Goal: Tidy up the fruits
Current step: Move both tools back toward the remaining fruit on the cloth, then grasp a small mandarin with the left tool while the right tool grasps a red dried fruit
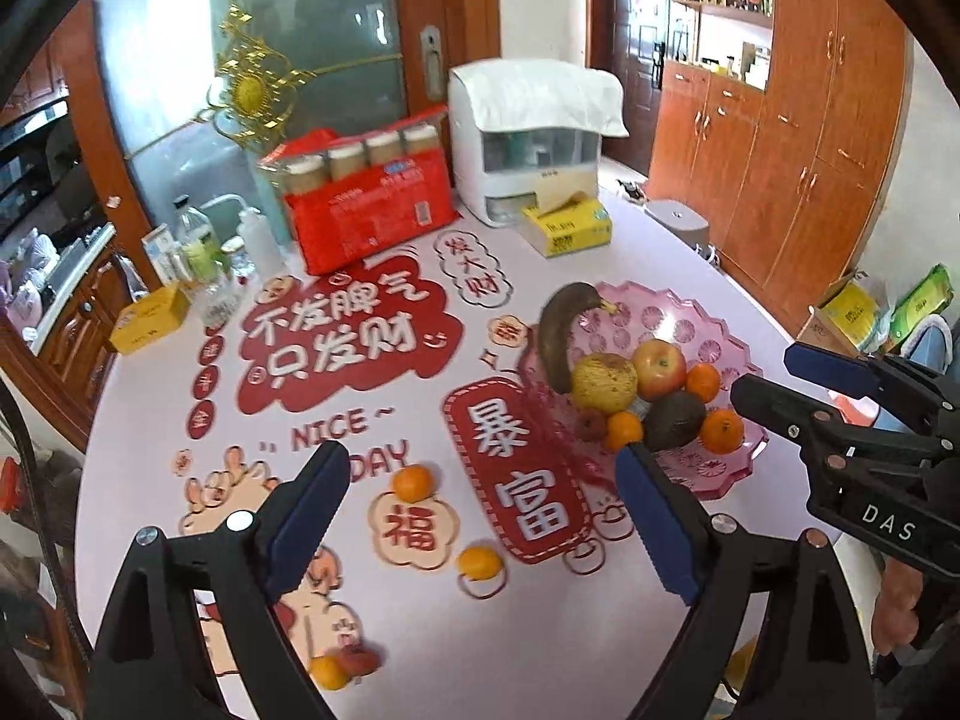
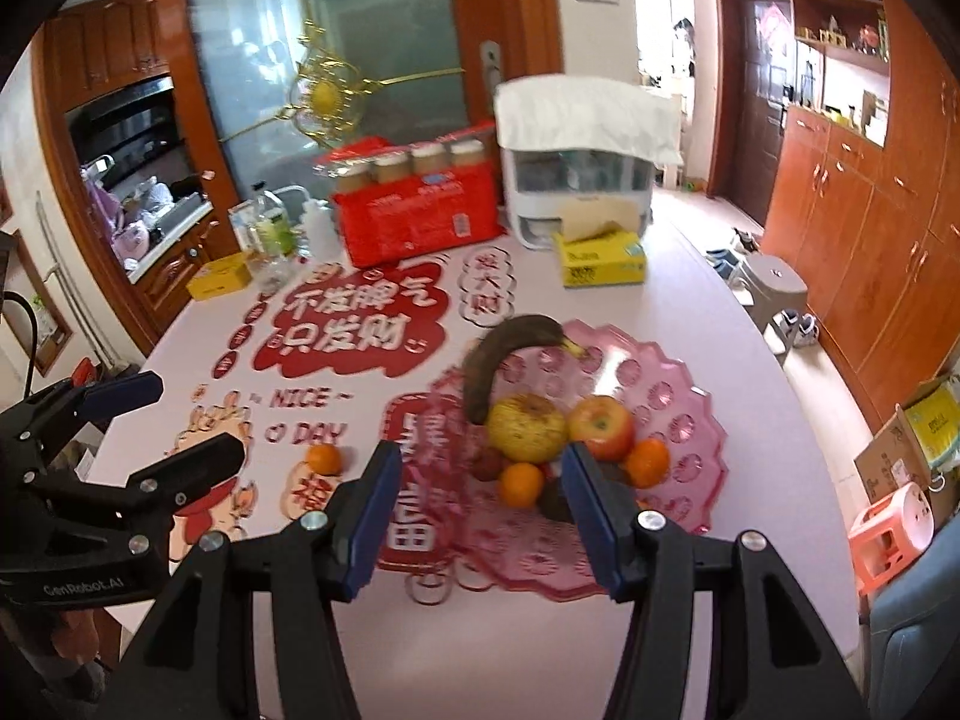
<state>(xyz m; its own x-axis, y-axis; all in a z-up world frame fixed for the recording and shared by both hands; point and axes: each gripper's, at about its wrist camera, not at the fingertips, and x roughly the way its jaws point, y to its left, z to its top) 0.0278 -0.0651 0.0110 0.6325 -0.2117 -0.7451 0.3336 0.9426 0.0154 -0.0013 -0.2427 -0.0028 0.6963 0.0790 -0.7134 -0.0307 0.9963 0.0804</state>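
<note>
Pink table point(image 1: 690, 252) with red decals; pink tray point(image 1: 708, 324) at right holds the fruit pile. Browned banana point(image 1: 555, 336) on tray's left rim, long axis near-far, stem far-right. Left gripper point(image 1: 480, 516) wide, empty; right gripper point(image 2: 480, 516) part-open, empty.

We see a frosted glass door point(image 1: 312, 30) in a wood frame behind the table point(image 2: 690, 324). Wood cabinets point(image 1: 798, 138) line the right wall, with open shelves point(image 2: 840, 18) above. A dark door point(image 2: 762, 102) stands at the back. Daylight brightens the pale floor point(image 2: 690, 204).
</note>
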